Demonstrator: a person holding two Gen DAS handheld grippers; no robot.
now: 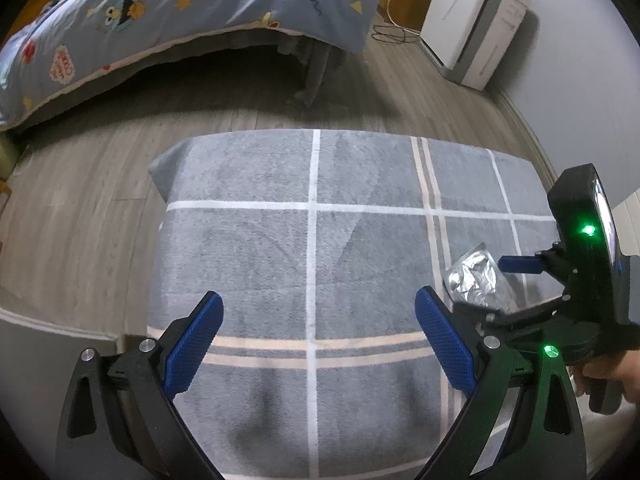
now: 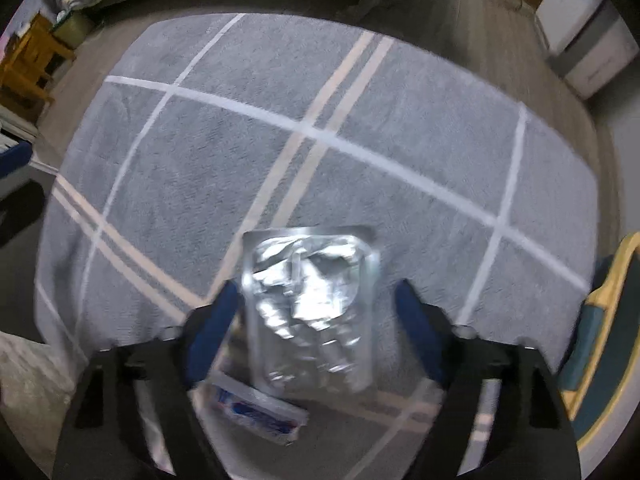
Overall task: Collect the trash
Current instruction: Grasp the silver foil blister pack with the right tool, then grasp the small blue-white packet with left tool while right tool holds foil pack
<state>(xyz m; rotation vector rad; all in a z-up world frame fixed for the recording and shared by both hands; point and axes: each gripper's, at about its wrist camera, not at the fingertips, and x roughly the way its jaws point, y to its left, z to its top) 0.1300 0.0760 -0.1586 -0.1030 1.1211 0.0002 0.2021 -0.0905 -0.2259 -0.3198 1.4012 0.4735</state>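
1. Landmark: the grey rug point(image 1: 280, 240) with pale crossing stripes, lying on the wood floor beside the bed point(image 1: 160, 12). All positions below are given against this rug.

2. Left claw point(image 1: 320, 344): hovers over the near middle of the rug with its blue pads spread wide and nothing between them. It has no part in the present step and is judged best kept clear of the right-hand edge.

3. Foil wrapper point(image 2: 308, 304): a crumpled silver packet lying flat on the rug towards its right side, close to a double stripe. A smaller white packet with blue and red print point(image 2: 256, 416) lies on the rug just beside it, at the near end.

4. Right claw point(image 2: 316, 312): points down at the rug, straddling the foil wrapper. Its jaws stand open; the left pad appears close to the wrapper's edge, the right pad apart from it. No grip is made yet.

5. Judgement on the step: the wrapper is thin and flat, so the fingertips should reach the pile before closing, centred across the narrow width.

6. Risk: foil may slide or buckle; the white packet could be caught as well.
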